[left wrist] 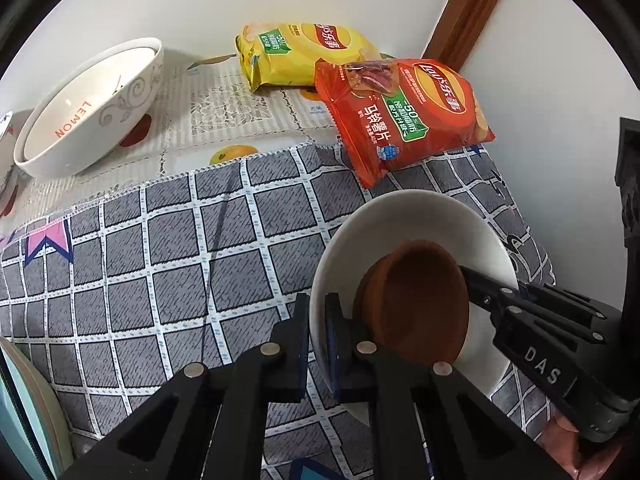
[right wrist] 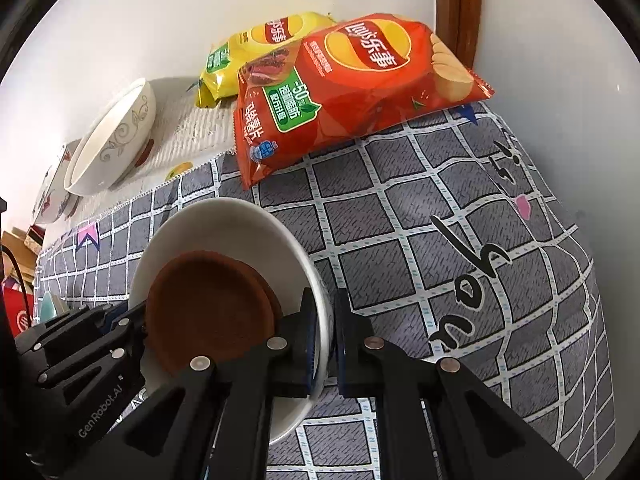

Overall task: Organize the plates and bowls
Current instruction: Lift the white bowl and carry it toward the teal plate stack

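Observation:
A white plate with a brown dish stacked in it sits low over the grey checked cloth. My left gripper is shut on the plate's left rim. My right gripper is shut on the plate's right rim; it also shows in the left wrist view. The brown dish fills the plate's middle. A white "LEMON" bowl rests tilted at the far left, also seen in the right wrist view.
A yellow chip bag and a red chip bag lie at the back by the wall. A patterned bowl sits beside the white bowl. A pale green plate edge is at the near left. A wooden frame stands behind.

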A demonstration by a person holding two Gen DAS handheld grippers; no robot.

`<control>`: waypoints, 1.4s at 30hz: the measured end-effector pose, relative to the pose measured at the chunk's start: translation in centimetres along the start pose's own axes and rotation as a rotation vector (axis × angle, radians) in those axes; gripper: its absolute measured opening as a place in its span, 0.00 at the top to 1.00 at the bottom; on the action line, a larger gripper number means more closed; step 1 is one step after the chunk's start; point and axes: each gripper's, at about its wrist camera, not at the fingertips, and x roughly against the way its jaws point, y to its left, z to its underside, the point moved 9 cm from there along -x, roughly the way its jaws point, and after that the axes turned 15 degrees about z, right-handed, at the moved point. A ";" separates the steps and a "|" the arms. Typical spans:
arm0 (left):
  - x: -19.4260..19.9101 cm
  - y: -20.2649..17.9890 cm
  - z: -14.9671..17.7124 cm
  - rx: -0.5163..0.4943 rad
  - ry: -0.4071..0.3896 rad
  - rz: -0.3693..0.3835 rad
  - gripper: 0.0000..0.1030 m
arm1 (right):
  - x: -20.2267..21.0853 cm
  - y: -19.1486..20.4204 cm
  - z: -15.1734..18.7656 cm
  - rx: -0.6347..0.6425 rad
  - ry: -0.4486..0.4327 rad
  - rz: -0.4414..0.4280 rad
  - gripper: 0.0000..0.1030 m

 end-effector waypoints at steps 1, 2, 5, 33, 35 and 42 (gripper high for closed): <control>0.2 0.0 0.1 0.005 -0.002 0.007 0.93 | 0.2 -0.1 0.1 -0.017 0.000 -0.008 0.92; 0.3 0.0 0.1 0.007 -0.004 0.009 0.93 | 0.4 -0.1 0.2 -0.024 0.001 -0.012 0.92; 0.9 0.0 0.4 0.008 -0.009 0.004 0.93 | 0.8 0.1 0.5 -0.030 0.001 -0.013 0.92; 13.3 1.9 3.8 0.047 -0.129 -0.045 0.93 | 11.5 6.6 3.2 0.004 -0.094 -0.095 0.92; 13.8 2.3 4.2 0.052 -0.133 -0.051 0.93 | 11.9 7.3 3.5 0.011 -0.098 -0.098 0.92; 15.4 4.3 5.7 0.079 -0.146 -0.053 0.93 | 12.6 9.8 4.6 0.035 -0.103 -0.108 0.91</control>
